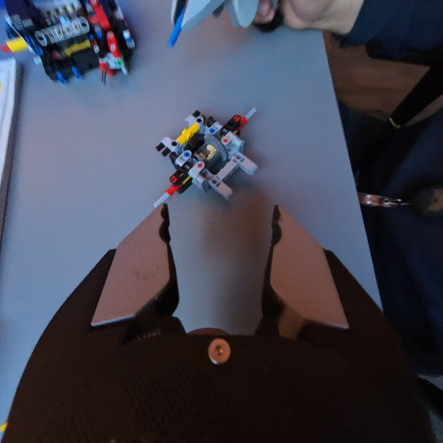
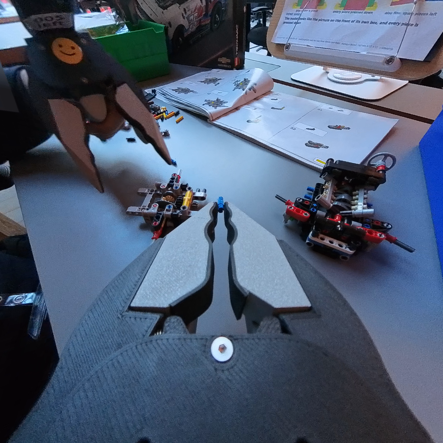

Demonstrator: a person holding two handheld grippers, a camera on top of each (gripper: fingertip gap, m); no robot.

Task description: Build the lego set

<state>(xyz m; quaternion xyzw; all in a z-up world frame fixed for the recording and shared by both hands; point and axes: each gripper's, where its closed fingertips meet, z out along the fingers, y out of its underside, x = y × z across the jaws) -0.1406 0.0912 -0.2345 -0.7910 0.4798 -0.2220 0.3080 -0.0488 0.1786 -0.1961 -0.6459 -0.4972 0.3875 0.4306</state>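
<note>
My left wrist camera looked steeply down from well above the grey table (image 1: 96, 167). My right one sat low, facing across it. Both shared the small brick assembly (image 1: 206, 155).

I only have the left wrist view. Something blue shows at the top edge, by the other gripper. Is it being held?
Observer: Yes. The right gripper pinches a blue pin at its fingertips.
Reviewer: What lies beyond the big model at my top left?
Observer: An open booklet lies flat on the table, just behind the big model.
Reviewer: Any loose parts that I can't see?
Observer: A few small pieces, orange and black, lie by the booklet's left edge.
</note>
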